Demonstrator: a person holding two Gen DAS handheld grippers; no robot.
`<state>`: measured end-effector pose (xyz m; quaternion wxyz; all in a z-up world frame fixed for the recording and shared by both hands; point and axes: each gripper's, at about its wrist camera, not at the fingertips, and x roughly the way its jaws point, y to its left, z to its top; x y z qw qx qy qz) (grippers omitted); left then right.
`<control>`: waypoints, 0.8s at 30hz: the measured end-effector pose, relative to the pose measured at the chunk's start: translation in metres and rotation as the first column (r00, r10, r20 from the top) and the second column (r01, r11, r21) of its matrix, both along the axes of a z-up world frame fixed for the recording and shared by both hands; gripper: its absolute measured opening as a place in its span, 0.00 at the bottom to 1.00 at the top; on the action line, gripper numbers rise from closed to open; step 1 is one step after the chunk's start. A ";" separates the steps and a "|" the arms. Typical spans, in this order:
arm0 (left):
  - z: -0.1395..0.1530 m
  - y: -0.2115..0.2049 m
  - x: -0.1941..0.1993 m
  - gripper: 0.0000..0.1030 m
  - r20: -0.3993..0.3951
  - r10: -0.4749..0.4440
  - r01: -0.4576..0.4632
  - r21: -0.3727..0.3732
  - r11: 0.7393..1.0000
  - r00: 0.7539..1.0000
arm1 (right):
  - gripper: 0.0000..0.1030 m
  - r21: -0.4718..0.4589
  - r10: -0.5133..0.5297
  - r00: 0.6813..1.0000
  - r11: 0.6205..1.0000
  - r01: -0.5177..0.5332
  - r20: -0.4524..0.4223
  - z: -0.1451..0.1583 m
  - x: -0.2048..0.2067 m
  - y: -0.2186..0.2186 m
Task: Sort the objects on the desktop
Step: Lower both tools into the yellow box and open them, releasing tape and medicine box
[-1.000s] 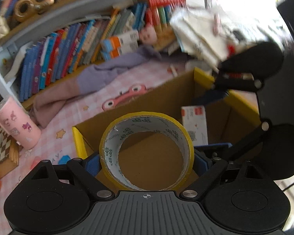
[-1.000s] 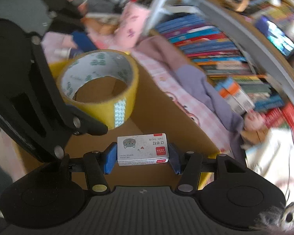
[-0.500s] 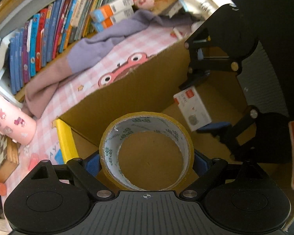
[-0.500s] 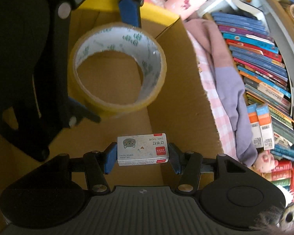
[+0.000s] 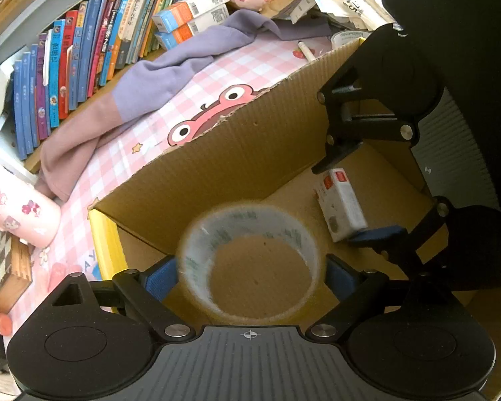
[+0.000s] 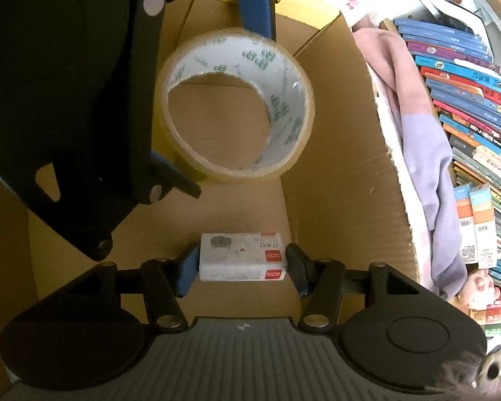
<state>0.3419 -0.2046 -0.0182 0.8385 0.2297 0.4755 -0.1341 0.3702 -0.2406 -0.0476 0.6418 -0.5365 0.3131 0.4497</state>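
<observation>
A yellow tape roll [image 5: 250,220] shows blurred and smaller between the blue pads of my left gripper [image 5: 250,277], slipping free of them inside the open cardboard box [image 5: 250,153]. From the right wrist view the tape roll [image 6: 284,100] hangs tilted over the box floor. My right gripper [image 6: 242,264] has its jaws opening, and the white staple box [image 6: 240,257] sits loosely between its pads, low in the cardboard box [image 6: 344,133]. In the left wrist view the staple box [image 5: 340,207] lies between the fingers of the right gripper [image 5: 350,200].
A yellow flap [image 5: 105,244] edges the carton. Behind it are a pink checked table cover [image 5: 217,77], a purple and pink garment [image 5: 157,77] and a row of books [image 5: 66,67]. A pink cup [image 5: 16,214] and a chequered wooden box [image 5: 10,267] stand at the left.
Both grippers came down into the carton and the right one rolled. The tape roll has since come loose from the left pads and blurred, and the staple box has tipped as the right jaws widened.
</observation>
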 end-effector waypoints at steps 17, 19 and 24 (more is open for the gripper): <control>0.045 0.016 -0.022 0.95 0.123 0.066 -0.054 -0.100 0.993 0.990 | 0.70 0.241 -0.103 0.994 0.964 0.110 -0.040 0.050 0.000 -0.025; 0.055 0.020 -0.026 0.95 0.149 0.090 -0.070 -0.136 0.988 0.985 | 0.71 0.271 -0.116 0.993 0.955 0.121 -0.035 0.059 -0.009 -0.032; 0.076 0.033 -0.044 0.95 0.206 0.142 -0.099 -0.203 0.974 0.968 | 0.77 0.330 -0.145 0.989 0.934 0.133 0.011 0.077 -0.036 -0.039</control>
